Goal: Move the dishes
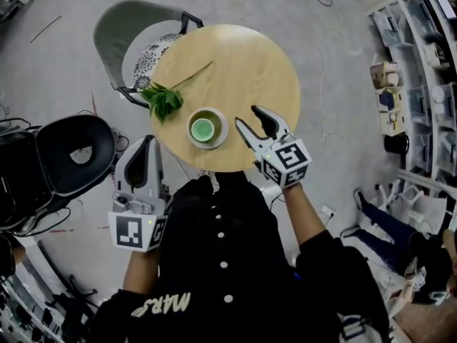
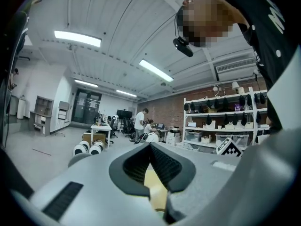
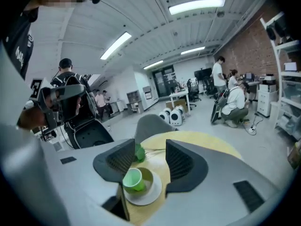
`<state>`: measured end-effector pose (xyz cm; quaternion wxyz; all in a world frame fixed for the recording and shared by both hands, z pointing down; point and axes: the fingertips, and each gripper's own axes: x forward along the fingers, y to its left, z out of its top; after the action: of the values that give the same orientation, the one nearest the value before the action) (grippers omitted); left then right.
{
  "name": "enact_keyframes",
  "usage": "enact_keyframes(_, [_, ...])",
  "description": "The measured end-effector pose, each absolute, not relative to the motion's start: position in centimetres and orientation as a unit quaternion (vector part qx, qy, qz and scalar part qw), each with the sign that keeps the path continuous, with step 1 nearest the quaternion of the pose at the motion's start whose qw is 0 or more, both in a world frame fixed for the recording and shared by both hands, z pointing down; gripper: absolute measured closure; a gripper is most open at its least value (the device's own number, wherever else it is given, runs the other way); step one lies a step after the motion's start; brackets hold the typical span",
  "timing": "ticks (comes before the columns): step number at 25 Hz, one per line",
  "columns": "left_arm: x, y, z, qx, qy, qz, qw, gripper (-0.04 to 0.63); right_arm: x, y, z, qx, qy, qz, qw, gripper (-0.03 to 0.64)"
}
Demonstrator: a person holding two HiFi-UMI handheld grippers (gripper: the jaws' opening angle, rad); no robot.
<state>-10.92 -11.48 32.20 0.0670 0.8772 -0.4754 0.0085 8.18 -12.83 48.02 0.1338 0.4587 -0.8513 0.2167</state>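
Here your right tool is released: its jaws stand wide apart and grip nothing. Through the gap, the right gripper view shows the green cup sitting in a white saucer. In the head view both rest near the front edge of the round wooden tabletop, just beside that tool on its left. Your left tool is clenched, jaws together on nothing, off the tabletop's left edge. A leafy sprig lies beyond the saucer.

Head view looks steeply down on the table — right gripper view shares it, low, near.
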Motion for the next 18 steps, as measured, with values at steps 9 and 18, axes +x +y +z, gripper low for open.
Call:
enact_keyframes(9, [-10.9, -10.6, 35.1, 0.867, -0.488, 0.026, 0.096, 0.592, 2.8, -13.6, 58.1, 0.389, -0.853, 0.281, 0.204, 0.443])
enact_keyframes(18, [-10.9, -9.9, 36.8, 0.862, -0.492, 0.021, 0.121, 0.592, -0.4, -12.9, 64.6, 0.358, -0.839, 0.315, 0.262, 0.482])
